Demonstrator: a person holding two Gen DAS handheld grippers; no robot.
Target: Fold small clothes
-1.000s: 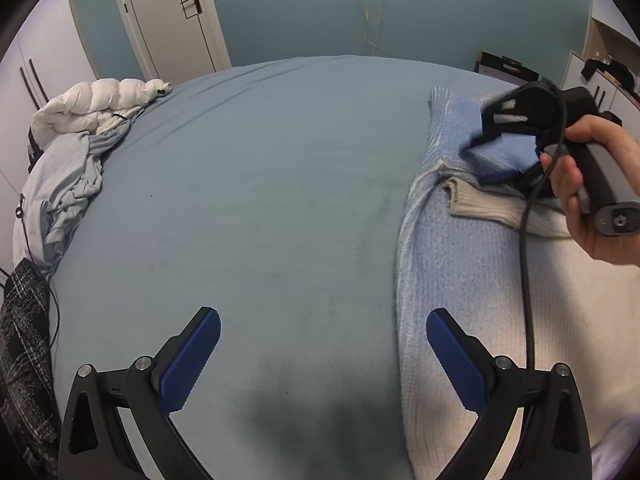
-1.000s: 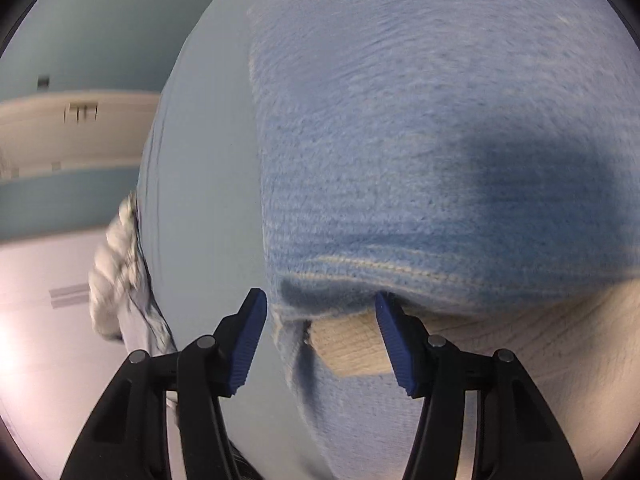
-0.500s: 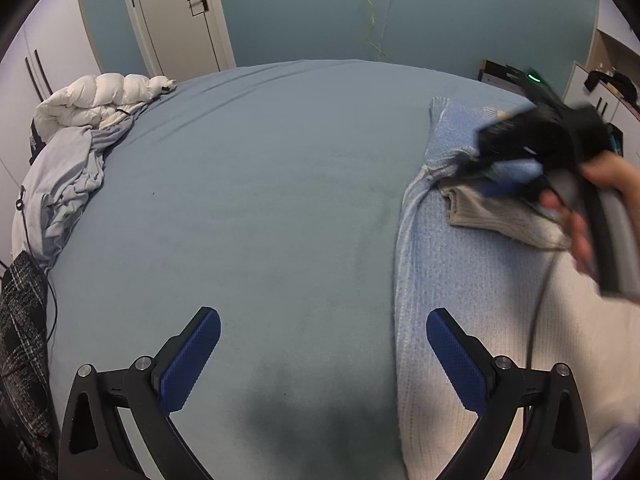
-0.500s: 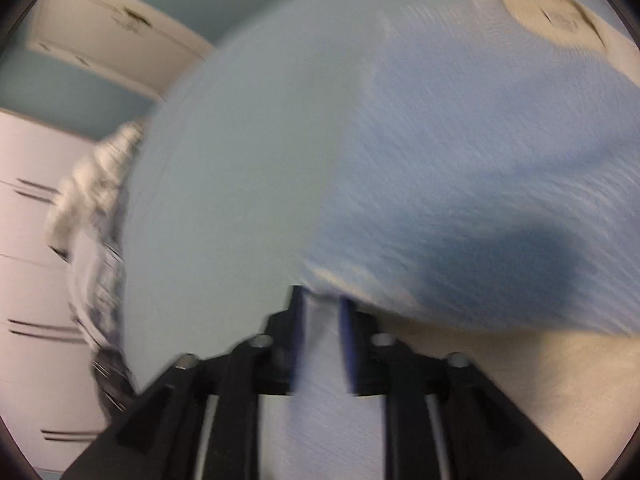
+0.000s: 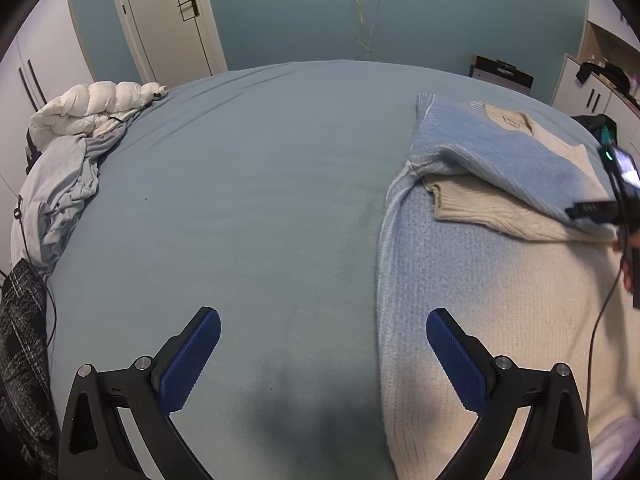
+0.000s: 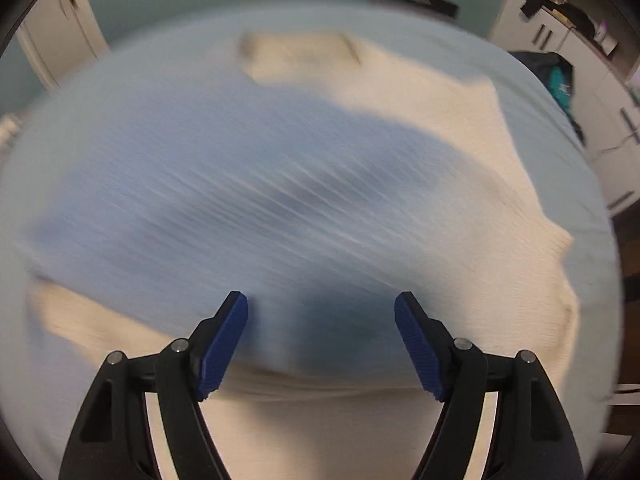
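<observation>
A blue and cream knit sweater lies on the right of the blue bed. Its left sleeve is folded across the chest, the cream cuff showing under it. My left gripper is open and empty, low over the sheet beside the sweater's left edge. My right gripper is open and empty above the folded sleeve; the right wrist view is blurred. It also shows at the right edge of the left wrist view.
A white puffy duvet and grey crumpled clothes lie at the bed's left edge, with a dark plaid cloth below. A door and white cabinets stand beyond the bed.
My right gripper shut on the sleeve, carried it across the sweater, then opened and drew back to the right. The sleeve now lies folded over. My left gripper stayed put.
</observation>
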